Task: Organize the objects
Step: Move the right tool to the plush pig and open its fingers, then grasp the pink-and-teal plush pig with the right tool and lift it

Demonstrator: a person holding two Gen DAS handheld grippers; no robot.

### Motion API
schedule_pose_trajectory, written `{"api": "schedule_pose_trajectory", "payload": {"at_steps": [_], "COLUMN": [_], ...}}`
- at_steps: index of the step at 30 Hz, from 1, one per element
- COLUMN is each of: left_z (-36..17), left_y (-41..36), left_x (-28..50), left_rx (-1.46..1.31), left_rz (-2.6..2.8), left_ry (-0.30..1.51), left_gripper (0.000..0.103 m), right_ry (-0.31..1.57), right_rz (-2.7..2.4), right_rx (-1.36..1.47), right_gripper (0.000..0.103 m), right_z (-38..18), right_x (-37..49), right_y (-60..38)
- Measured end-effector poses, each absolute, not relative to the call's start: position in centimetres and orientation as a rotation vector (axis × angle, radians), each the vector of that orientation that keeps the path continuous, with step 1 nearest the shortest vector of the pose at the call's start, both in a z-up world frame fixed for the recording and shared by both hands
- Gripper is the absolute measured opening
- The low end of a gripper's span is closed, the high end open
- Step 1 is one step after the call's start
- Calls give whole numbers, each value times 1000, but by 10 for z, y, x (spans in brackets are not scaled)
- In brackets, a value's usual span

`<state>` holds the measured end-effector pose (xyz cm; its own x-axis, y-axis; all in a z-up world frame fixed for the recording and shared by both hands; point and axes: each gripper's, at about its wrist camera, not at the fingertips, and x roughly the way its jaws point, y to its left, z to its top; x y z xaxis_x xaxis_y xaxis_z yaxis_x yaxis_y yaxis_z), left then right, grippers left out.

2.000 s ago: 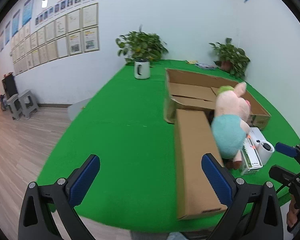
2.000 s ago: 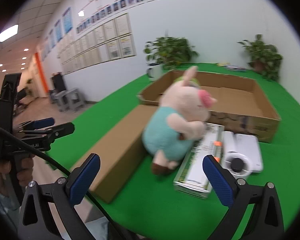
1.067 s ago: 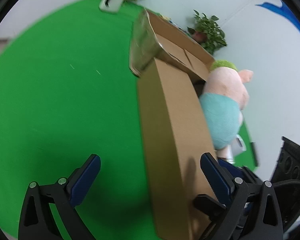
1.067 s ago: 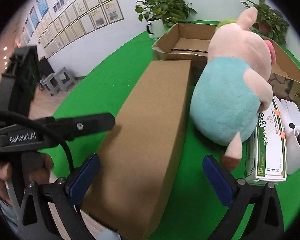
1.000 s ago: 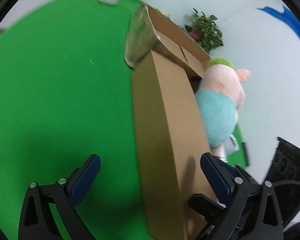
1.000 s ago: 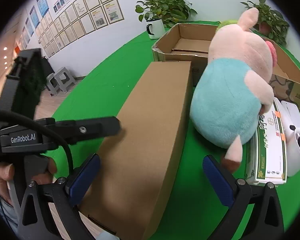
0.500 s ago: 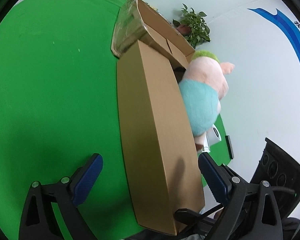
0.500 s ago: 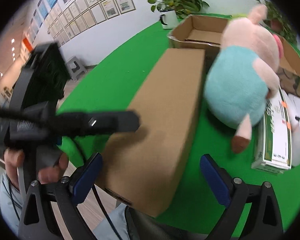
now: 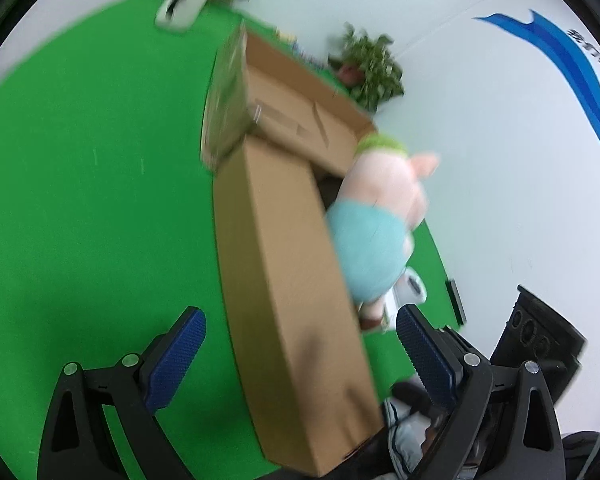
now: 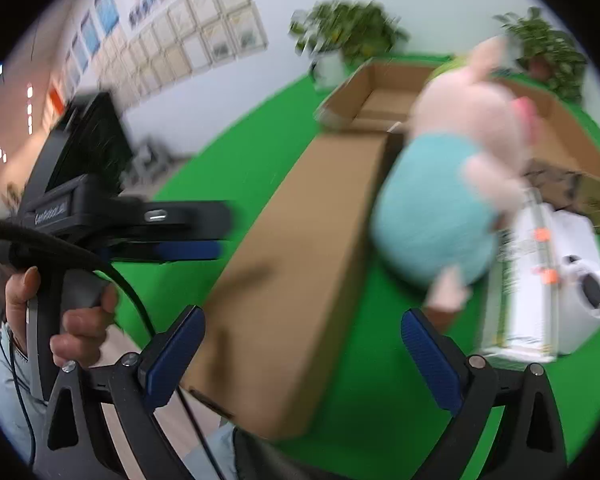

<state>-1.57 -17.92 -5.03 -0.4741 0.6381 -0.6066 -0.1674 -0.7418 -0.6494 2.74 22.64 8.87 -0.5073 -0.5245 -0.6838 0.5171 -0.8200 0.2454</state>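
A long closed cardboard box (image 9: 288, 288) (image 10: 296, 264) lies on the green table, its near end at the table's front edge. A plush pig in a teal shirt (image 9: 376, 224) (image 10: 452, 184) stands right of it. A green-and-white carton (image 10: 520, 280) and a white device (image 10: 584, 280) lie right of the pig. A big open cardboard box (image 9: 300, 112) (image 10: 388, 96) stands behind. My left gripper (image 9: 300, 344) is open, its jaws either side of the long box's near end. My right gripper (image 10: 304, 344) is open over the same end. The left gripper also shows in the right wrist view (image 10: 188, 232).
The green table (image 9: 80, 160) stretches left of the long box. A white mug (image 9: 180, 4) and potted plants (image 9: 372, 68) stand at the far edge by the wall. A black device (image 9: 540, 340) is off the table's right side.
Both grippers have moved down and in toward the long box's near end over two seconds. The views are blurred from motion. The objects on the table have not moved.
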Motion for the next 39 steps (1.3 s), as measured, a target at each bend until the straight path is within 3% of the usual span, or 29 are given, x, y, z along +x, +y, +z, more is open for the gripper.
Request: {"api": "schedule_pose_trajectory", "payload": {"at_steps": [6,12,14,19,22,26,30,33,35,37,39], "left_z": [-3,-27,-45,-51,-49,-51,-64,-69,-70,-70,-68], "left_y": [-121,-53,-37,-18,-5,14,22,31,40,46,49], "left_x": [-60,-137,-157,-158,-143,-117,-131,-141,-145,-146,-149], "left_rx": [-1159,-1327,-1418,-1435,-1474,-1572,-1650,-1676,-1674,-1665,-1646], "left_rz": [2223,2105,2053,2085,2101,2092,2086,2102,2138,2189,2196], "left_ry": [-542,-458,-464,-458,-484,-496,-538,-518,-470,-417,-423], "left_gripper": [96,96,85,80,77,80,98,99,98,83,76], "right_ry": [-223,-185,-169,-188,-228,-233,-208,-180,-177,-149,-158], "right_rz": [-2383,-2381,-2417,-2377,-2313,-2181,-2100,-2118,-2119,-2106,-2135], "right_rx": [1039,1042,1057,1043,1086,1185,1250,1255,1255,1262,1243], "right_gripper": [99,99,92,76,71,74,86,90,90,90,90], "right_z": [92,76,70,65,70,75,74,76,74,69,65], "right_x": [-32,-61,-65,-62,-51,-32,-34,-34,-23,-11,-6], "right_y": [276,265,265,277,289,305,309,308,301,289,287]}}
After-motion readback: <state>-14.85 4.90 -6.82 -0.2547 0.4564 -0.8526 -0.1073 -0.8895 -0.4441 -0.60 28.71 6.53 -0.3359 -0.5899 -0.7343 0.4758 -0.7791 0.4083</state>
